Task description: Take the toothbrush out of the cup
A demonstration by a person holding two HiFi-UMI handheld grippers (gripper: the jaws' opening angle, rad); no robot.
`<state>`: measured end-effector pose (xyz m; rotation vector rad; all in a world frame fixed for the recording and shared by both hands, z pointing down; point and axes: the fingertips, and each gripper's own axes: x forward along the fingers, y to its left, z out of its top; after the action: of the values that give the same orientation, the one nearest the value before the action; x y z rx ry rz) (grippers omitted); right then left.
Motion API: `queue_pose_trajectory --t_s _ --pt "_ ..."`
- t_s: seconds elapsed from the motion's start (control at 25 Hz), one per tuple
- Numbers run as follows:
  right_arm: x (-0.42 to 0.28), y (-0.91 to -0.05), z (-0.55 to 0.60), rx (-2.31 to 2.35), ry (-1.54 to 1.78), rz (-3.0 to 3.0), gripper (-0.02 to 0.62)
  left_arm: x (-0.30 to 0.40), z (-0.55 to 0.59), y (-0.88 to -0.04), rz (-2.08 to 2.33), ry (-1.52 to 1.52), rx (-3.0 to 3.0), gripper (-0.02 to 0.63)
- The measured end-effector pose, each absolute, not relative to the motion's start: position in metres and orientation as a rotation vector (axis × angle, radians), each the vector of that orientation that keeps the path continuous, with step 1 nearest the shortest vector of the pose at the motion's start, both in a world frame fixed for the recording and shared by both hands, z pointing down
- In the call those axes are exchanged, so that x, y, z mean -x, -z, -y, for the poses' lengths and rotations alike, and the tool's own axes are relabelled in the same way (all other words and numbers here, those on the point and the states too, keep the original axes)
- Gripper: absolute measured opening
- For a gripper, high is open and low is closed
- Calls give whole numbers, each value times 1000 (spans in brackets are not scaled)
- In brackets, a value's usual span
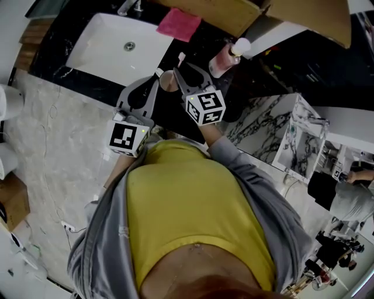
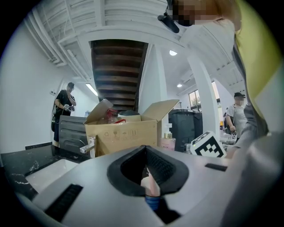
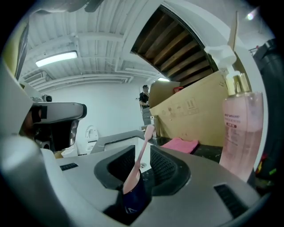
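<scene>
A dark blue cup [image 1: 168, 82] stands on the black counter [image 1: 87, 82] beside the sink. A pink toothbrush [image 3: 143, 150] leans in it, and its pale head [image 1: 181, 57] pokes up. My right gripper [image 1: 188, 73] is open. In its own view the right gripper [image 3: 143, 153] has the brush stem in the gap, clear of both pads, with the cup [image 3: 133, 199] low in that gap. My left gripper [image 1: 158, 75] reaches the cup's left side. In the left gripper view the jaws of the left gripper [image 2: 145, 153] stand close together with the cup [image 2: 151, 201] low between them. A grip does not show.
A white sink [image 1: 105, 47] lies left of the cup, with a pink cloth [image 1: 178, 23] behind it. A pink pump bottle [image 1: 225, 58] stands just right of my right gripper. An open cardboard box [image 1: 234, 14] sits at the back. Other people stand far off.
</scene>
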<state>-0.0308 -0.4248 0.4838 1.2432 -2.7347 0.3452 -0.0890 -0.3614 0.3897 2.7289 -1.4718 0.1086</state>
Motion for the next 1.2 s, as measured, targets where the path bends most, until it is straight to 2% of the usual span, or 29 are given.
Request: queue_pose_trajectory --t_s 0.4,0.64,0.96,1.2 --pt "34 -488 437 -1258 -623 2772 92 98 374 -394 1421 -124 -2731 2" --pt "37 -478 434 -1239 -617 2811 28 98 373 -396 1407 -123 -2736 2" --pt "33 -434 434 -1266 -573 2880 23 99 372 -389 1404 -105 -2752 2" --pt "26 -382 426 -1327 -386 2938 25 96 372 -381 1413 -82 -2772 2"
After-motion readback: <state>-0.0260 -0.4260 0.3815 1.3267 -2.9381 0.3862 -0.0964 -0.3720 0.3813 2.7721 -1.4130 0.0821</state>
